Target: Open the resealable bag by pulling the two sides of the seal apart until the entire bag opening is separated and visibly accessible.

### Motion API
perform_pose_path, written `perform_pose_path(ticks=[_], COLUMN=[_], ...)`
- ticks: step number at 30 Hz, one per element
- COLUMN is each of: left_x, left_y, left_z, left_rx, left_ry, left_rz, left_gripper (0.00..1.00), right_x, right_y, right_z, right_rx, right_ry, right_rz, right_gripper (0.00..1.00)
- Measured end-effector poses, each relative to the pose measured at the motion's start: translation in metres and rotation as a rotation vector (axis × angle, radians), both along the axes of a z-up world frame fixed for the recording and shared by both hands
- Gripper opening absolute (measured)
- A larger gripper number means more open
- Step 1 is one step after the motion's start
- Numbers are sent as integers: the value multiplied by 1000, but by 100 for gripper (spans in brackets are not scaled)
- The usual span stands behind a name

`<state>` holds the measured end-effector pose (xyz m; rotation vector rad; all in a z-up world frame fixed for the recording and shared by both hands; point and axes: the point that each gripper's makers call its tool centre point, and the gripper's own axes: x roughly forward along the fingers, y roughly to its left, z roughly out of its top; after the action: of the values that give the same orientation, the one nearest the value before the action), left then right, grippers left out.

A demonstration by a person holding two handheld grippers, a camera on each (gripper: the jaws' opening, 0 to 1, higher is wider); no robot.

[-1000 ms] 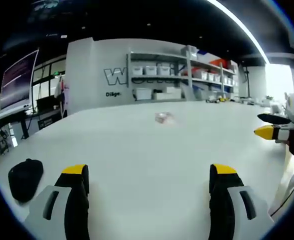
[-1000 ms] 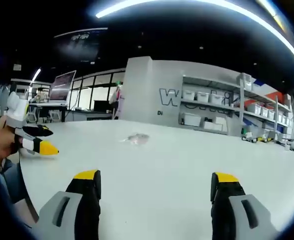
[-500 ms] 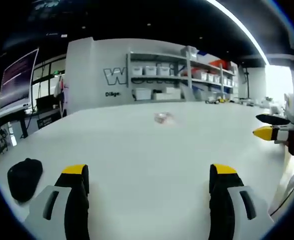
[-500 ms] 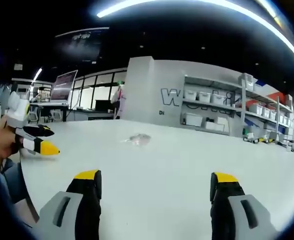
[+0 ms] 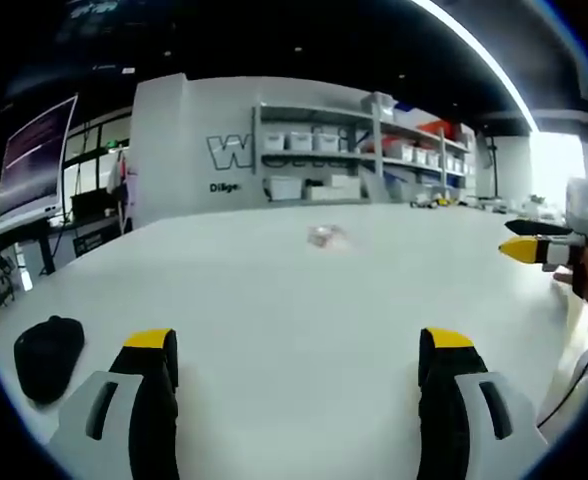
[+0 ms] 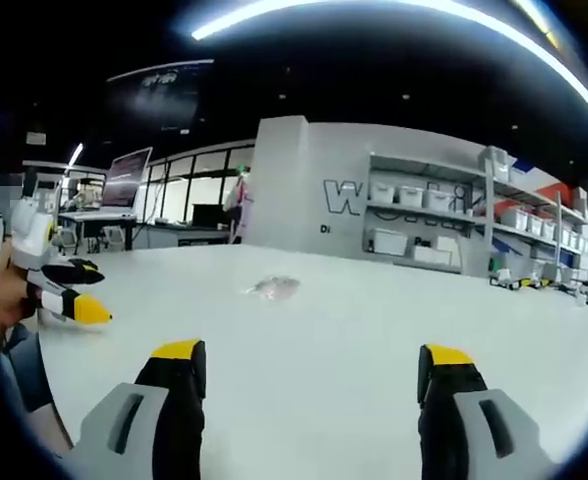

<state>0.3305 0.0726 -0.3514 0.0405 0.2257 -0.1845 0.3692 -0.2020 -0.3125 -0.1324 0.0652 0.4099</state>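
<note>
A small clear resealable bag (image 5: 325, 236) lies flat far out on the white table (image 5: 274, 300), well ahead of both grippers; the right gripper view shows the bag (image 6: 274, 288) too. My left gripper (image 5: 296, 352) hovers over the near table edge, open, with nothing between its yellow-tipped jaws. My right gripper (image 6: 309, 362) is likewise open and empty. The right gripper (image 5: 534, 250) comes into the left gripper view at the right edge, held by a hand. The left gripper (image 6: 69, 300) appears at the left of the right gripper view.
A black rounded object (image 5: 46, 355) rests on the table at the near left. Shelves with white bins (image 5: 354, 160) line the wall behind the table. A monitor (image 5: 36, 160) and desks stand at the far left.
The right gripper has risen slightly and turned, as seen in the left gripper view; the right view has shifted a little. The bag has not moved.
</note>
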Motion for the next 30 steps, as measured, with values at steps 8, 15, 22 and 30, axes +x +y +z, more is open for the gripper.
perform_pose_path(ticks=[8,15,22,30], left_x=[4,5,8,8], left_y=[6,8,9,9], left_z=[0,0,-4,-7], left_rx=[-2,-4,-5,-7], left_ry=[1,1,3,3], left_rz=[0,2,-2,-3], left_gripper=[100,100,100,100], right_x=[8,13,18,31], right_y=[6,14,17,17], right_z=[11,16,11,8], right_rx=[-2,-18,-27,-54], right_ry=[-19,-35,-26,-24], right_rz=[30,53,80,104], right_gripper=[86,84,82,79])
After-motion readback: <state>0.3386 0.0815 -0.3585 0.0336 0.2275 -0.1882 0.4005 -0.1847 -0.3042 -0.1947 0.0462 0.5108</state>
